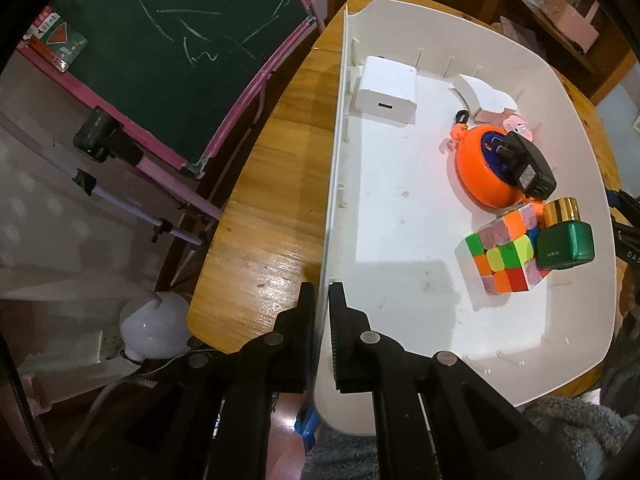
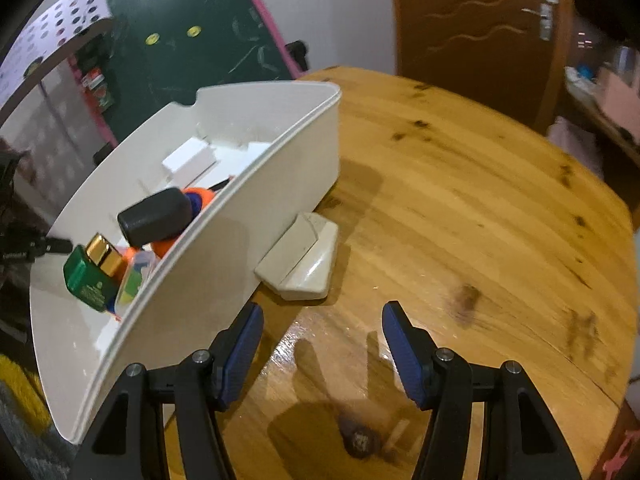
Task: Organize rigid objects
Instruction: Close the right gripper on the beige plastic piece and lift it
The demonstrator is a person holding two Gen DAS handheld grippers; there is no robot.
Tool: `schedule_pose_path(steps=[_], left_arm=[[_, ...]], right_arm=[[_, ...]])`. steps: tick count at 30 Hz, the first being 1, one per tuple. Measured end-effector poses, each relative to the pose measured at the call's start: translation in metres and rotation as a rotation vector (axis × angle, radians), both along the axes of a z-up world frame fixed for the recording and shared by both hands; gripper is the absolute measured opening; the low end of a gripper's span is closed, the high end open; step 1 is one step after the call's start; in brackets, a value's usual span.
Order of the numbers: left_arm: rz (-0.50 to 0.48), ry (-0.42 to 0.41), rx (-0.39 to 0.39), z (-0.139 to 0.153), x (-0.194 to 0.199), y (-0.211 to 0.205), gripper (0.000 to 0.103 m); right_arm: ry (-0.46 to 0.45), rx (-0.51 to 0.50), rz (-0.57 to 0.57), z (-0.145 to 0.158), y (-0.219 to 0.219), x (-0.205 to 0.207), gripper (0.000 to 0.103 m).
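My left gripper [image 1: 322,296] is shut on the left wall of a white plastic bin [image 1: 334,184] on the wooden table. Inside lie a white charger block [image 1: 388,90], a white curved piece [image 1: 482,94], an orange round toy [image 1: 480,168], a black plug adapter [image 1: 530,166], a colour cube [image 1: 502,254] and a green bottle with a gold cap [image 1: 564,236]. In the right wrist view my right gripper [image 2: 322,338] is open and empty over the table, beside the bin [image 2: 224,240]. A beige flat case [image 2: 300,258] lies against the bin's outer wall.
A round wooden table [image 2: 480,208] carries the bin. A green chalkboard with a pink frame [image 1: 180,52] stands to the left, a tripod [image 1: 108,184] and a white helmet-like object [image 1: 154,326] below it. A wooden door [image 2: 472,20] is behind.
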State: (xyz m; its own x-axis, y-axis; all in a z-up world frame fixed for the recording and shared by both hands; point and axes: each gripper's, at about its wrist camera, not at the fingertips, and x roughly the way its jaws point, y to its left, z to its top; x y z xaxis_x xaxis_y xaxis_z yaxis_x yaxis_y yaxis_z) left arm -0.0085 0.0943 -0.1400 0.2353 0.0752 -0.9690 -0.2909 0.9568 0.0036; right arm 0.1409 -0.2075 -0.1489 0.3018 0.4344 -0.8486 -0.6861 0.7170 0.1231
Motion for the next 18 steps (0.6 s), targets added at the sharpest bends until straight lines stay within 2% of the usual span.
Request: schedule_pose_path(steps=[7,14,18], left_arm=[[0.021,0.024,0.033,0.000,0.002,-0.003,0.010],[0.036,0.045,0.051,0.000,0.005,-0.007,0.011],[0.043,0.052,0.052,0.000,0.008,-0.007,0.011]], right_arm=[[-0.018,-0.072,0.164,-0.024,0.012,0.017,0.063],[-0.011,-0.055,0.340,-0.026,0.026,0.032,0.069],[-0.054,-0.090,0.435,-0.027,0.037,0.033,0.071]])
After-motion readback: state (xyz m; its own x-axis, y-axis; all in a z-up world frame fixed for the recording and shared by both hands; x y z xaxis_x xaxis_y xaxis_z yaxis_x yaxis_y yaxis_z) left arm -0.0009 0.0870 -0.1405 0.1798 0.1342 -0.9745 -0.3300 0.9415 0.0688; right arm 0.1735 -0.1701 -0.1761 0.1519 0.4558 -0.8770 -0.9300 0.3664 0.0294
